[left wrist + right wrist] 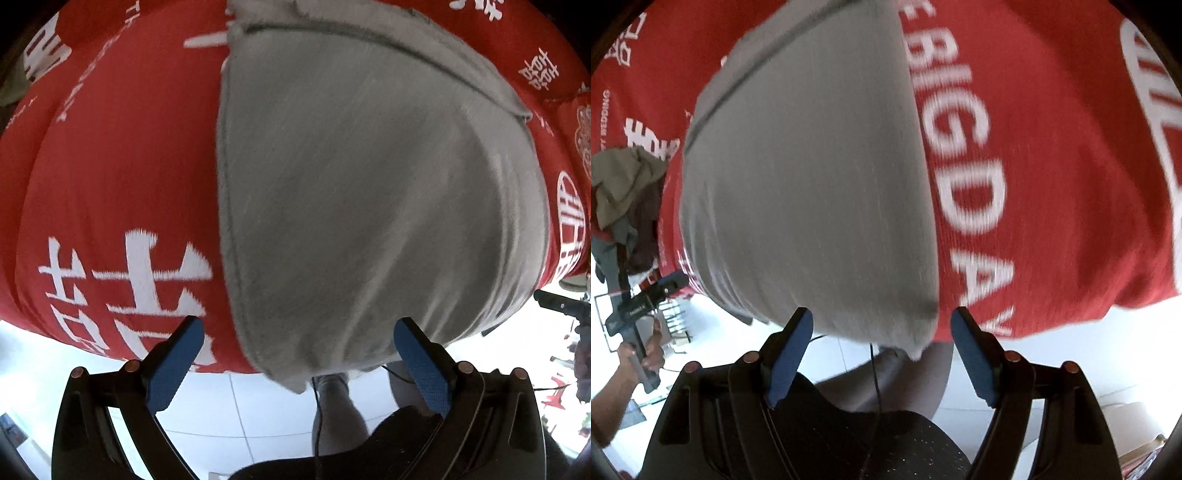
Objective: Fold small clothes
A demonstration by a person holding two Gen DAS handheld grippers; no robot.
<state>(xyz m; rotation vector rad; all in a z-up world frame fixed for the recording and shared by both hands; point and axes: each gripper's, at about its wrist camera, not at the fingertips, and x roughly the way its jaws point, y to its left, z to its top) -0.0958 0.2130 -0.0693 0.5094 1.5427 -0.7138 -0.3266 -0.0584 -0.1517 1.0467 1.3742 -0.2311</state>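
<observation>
A grey garment (369,192) lies flat on a red cloth (122,166) with white characters; its near corner hangs over the table's front edge. It also shows in the right wrist view (812,184). My left gripper (299,332) is open and empty, its blue fingers astride the garment's near-left corner. My right gripper (882,325) is open and empty, its fingers astride the garment's near-right corner. The left gripper (670,282) also shows at the left of the right wrist view, held by a hand.
A pile of olive, dark red and grey clothes (624,199) sits on the red cloth (1034,147) at the left. White tiled floor (221,402) lies below the table's front edge. The person's legs (905,376) stand close to it.
</observation>
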